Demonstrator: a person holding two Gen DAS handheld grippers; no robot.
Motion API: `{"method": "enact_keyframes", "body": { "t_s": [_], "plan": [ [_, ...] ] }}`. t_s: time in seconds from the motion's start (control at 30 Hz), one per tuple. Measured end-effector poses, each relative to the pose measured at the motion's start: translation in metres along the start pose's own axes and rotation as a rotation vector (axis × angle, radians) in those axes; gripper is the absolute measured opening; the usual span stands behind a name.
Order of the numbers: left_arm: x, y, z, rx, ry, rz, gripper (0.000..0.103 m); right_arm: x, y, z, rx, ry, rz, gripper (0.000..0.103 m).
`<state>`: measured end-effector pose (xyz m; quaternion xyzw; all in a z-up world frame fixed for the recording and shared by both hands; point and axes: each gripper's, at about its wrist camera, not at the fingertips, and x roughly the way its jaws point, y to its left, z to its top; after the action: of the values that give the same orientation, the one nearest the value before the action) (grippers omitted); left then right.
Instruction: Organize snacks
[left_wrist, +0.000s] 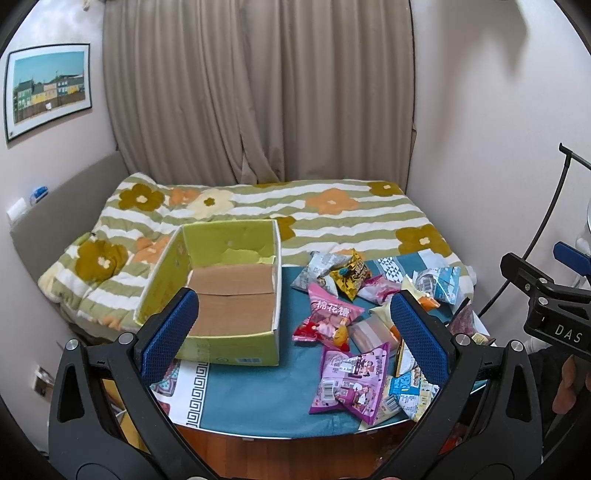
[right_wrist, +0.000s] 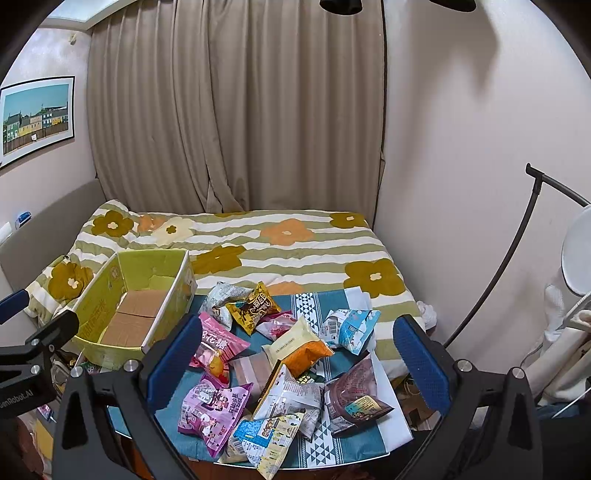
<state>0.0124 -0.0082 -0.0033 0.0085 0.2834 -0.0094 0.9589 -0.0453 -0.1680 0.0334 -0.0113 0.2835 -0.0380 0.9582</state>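
My left gripper (left_wrist: 293, 325) hovers above tabletop (left_wrist: 258, 398), jaws spread wide, holding nothing. My right gripper (right_wrist: 295, 350) likewise above snack pile, jaws spread, empty. Green cardboard box (left_wrist: 221, 295) sits at tabletop's left edge toward far side, open, nothing inside. Snack packets (right_wrist: 280, 369) heaped on right half of tabletop: pink marshmallow bag (left_wrist: 328, 314) nearest box, purple bag (right_wrist: 214, 410) at near edge, yellow-brown bag (right_wrist: 255, 304) toward far edge. Flowered bed (left_wrist: 332, 214) behind.
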Motion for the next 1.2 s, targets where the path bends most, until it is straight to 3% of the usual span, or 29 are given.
{"method": "enact_keyframes", "body": {
  "t_s": [1.2],
  "plan": [
    [-0.008, -0.004, -0.006, 0.003, 0.007, 0.003, 0.103, 0.001, 0.0, 0.001, 0.004, 0.0, 0.005, 0.103]
  ]
}}
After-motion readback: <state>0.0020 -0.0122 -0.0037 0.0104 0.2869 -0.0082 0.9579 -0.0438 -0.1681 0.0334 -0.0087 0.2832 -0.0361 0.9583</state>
